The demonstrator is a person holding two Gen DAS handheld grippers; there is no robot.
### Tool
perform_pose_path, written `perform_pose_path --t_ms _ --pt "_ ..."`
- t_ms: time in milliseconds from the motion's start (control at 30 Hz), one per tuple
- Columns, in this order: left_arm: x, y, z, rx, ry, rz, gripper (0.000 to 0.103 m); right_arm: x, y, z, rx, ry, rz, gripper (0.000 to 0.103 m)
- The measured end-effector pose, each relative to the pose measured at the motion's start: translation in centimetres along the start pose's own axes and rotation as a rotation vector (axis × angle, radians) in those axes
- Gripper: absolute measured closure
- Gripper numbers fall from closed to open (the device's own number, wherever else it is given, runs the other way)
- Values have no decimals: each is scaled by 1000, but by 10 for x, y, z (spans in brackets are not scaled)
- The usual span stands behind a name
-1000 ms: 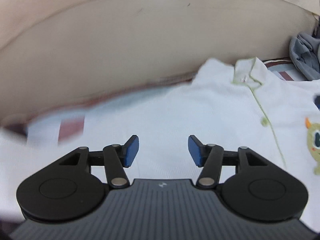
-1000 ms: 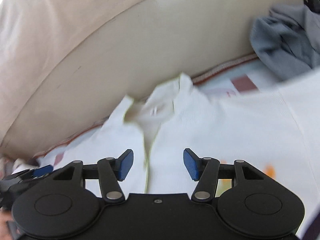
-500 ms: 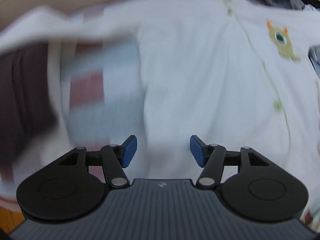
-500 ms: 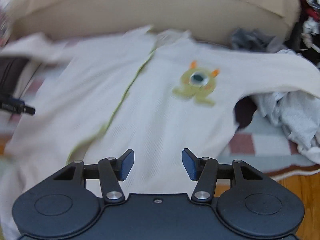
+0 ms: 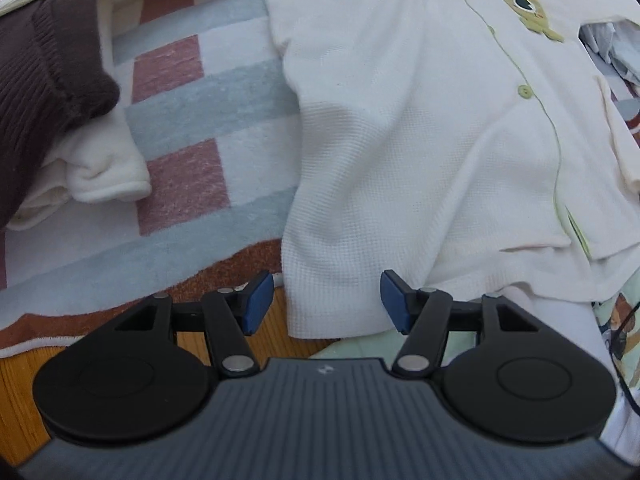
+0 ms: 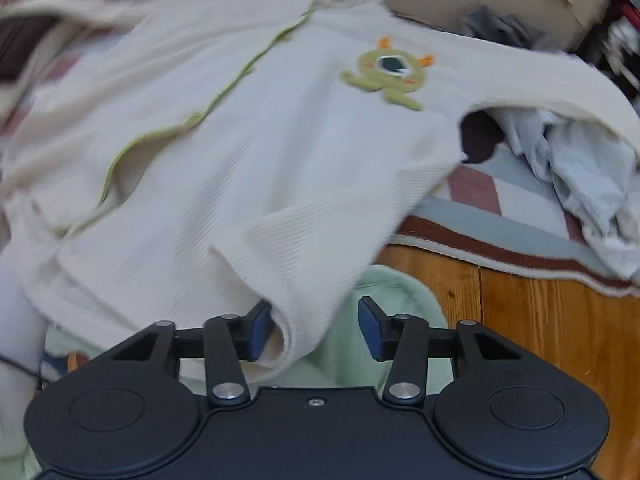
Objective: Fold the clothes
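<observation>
Left gripper (image 5: 326, 304) & right gripper (image 6: 314, 328) both tip steeply down over the near hem (image 5: 332, 320). Jaws spread, a hem corner btwn each pair, not pinched. Shirt (image 5: 400, 140) lies front-up on checked blanket (image 5: 200, 120), collar far. Light, floppy knit, prob. sags; grab hem corners.

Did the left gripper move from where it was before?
Yes. The left gripper moved back from the shirt collar by the beige cushion to the hem.

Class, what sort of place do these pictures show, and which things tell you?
Probably a room in a home: a checked blanket over a wooden floor, a white cardigan spread out, loose clothes heaped nearby.
</observation>
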State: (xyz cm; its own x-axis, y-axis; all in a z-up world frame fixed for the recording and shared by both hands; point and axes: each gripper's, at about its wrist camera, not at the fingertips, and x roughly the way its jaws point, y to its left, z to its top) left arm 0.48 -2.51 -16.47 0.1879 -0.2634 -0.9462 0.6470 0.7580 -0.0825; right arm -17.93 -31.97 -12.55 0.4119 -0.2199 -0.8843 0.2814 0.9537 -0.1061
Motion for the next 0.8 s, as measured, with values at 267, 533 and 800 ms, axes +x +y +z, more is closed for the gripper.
perform_pose_path --t_ms 267,533,800 --pt "-6 -12 4 -9 17 58 42 -19 -47 -28 298 -132 74 99" --pt "-14 -31 8 29 24 132 32 0 -50 -54 372 -94 83 83" --pt "-20 -33 12 17 -14 124 32 -3 -55 -48 357 -205 58 99"
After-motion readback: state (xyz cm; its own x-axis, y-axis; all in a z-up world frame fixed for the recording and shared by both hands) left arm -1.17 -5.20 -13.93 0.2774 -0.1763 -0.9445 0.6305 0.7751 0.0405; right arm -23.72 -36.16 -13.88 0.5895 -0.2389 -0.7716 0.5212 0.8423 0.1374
